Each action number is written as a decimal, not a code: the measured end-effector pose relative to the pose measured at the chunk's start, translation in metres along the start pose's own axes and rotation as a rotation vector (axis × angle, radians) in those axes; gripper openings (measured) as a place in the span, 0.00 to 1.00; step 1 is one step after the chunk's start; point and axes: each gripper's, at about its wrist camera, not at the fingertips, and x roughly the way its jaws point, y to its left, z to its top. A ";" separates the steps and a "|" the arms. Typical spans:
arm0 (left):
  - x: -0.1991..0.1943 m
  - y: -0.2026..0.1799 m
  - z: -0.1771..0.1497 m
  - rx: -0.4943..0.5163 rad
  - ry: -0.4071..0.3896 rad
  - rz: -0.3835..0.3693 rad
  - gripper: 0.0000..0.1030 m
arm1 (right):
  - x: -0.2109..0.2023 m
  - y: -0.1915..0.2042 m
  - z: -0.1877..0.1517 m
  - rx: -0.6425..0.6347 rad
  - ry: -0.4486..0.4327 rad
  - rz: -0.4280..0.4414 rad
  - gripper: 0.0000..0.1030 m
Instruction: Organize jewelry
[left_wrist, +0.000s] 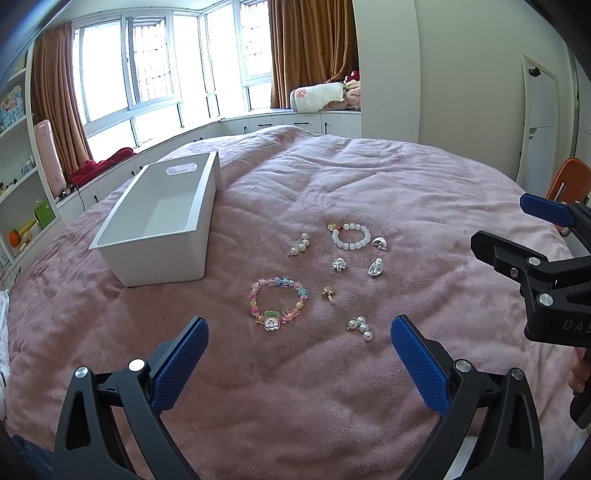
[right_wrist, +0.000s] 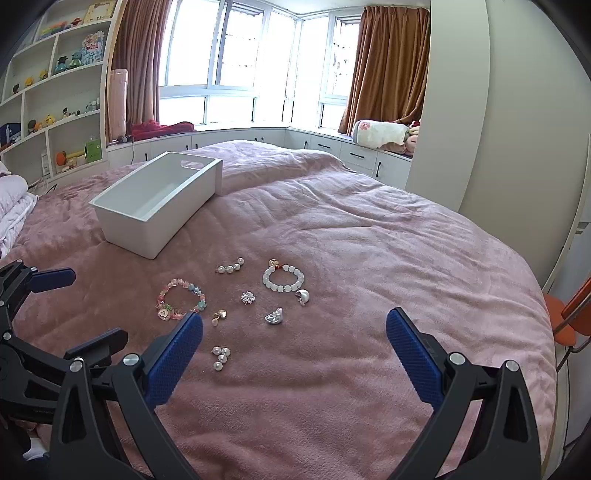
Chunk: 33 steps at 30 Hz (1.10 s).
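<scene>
Jewelry lies on a pink blanket: a colourful bead bracelet (left_wrist: 277, 302) (right_wrist: 180, 299), a white bead bracelet (left_wrist: 351, 236) (right_wrist: 283, 278), two pearl clusters (left_wrist: 299, 244) (left_wrist: 360, 326), a silver brooch (left_wrist: 338, 264), silver charms (left_wrist: 376, 266) and a gold earring (left_wrist: 327, 292). An empty white bin (left_wrist: 162, 218) (right_wrist: 159, 199) stands to their left. My left gripper (left_wrist: 299, 332) is open, just short of the colourful bracelet. My right gripper (right_wrist: 294, 325) is open, near the jewelry, also seen in the left wrist view (left_wrist: 517, 229).
The pink bed (right_wrist: 369, 240) fills the scene. An orange chair (right_wrist: 569, 314) stands at its right edge. Shelves (right_wrist: 55, 92) and window-seat cabinets (right_wrist: 258, 138) line the far walls. A white quilt (right_wrist: 11, 206) lies at the left.
</scene>
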 end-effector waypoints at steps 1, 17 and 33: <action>0.000 0.000 0.000 0.000 0.001 0.000 0.97 | 0.000 0.000 0.000 -0.001 -0.001 -0.002 0.95; -0.006 0.001 0.000 0.007 -0.014 0.026 0.97 | 0.002 0.005 -0.002 0.000 0.009 0.012 0.95; -0.004 0.005 -0.001 -0.019 -0.001 0.018 0.97 | 0.003 0.003 -0.003 0.004 0.010 0.009 0.95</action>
